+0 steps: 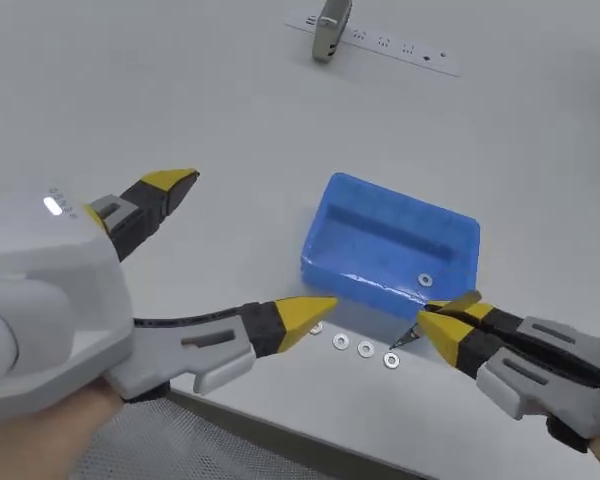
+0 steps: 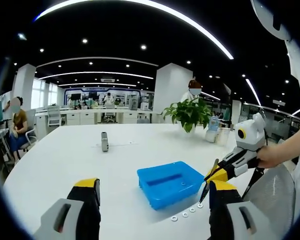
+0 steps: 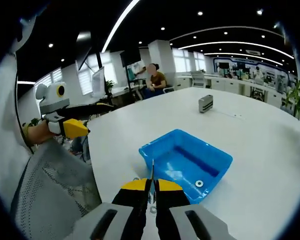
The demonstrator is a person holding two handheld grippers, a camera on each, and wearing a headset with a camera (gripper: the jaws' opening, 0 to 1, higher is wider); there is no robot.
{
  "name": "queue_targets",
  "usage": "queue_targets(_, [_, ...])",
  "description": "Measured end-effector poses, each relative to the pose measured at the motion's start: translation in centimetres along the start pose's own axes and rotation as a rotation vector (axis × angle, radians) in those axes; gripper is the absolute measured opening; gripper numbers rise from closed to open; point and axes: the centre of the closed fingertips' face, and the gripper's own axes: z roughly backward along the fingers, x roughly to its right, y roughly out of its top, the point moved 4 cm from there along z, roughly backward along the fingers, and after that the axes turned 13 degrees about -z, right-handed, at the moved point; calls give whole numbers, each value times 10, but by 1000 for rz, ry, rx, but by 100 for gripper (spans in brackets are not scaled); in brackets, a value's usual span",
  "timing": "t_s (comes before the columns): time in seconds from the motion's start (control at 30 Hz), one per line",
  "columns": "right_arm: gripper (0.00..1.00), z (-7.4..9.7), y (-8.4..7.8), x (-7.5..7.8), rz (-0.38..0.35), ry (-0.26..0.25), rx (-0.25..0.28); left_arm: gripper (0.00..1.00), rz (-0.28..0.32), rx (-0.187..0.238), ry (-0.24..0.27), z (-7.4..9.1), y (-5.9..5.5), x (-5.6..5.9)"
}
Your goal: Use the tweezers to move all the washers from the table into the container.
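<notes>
Four washers lie in a short row on the white counter, just beside the near wall of the blue container. The row runs along that wall and climbs a little toward the left in the head view. A fifth washer already sits inside the container, close to its near right corner. I judge the job to be early: one in, four left.

The tweezers are gripped by the right hand-held gripper. Its jaws are pressed together on them, and the thin tool sticks out forward between the yellow tips. The tweezers slant down and leftward, crossing the line of the row at an angle. Their tip ends just beside the rightmost washer; I cannot tell whether it touches. That washer is the nearest target, lying directly ahead of the tip. The container wall is just beyond it, so the carry should be a short lift over the rim.

The left hand-held gripper is spread wide and holds nothing. It hangs over the counter to the left of the container, with one yellow tip appearing near the leftmost washer. A power strip lies well apart at the far side.
</notes>
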Motion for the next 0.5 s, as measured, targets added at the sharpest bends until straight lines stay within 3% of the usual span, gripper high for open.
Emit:
queue_targets(0.37, [1,-3,-11,1,14,9,-35,91,3,-4,-5,0,-1,0])
queue_targets(0.5, [2,-3,-14,-7,114,26,-54,91,2,-9,-3,-1,-2,0])
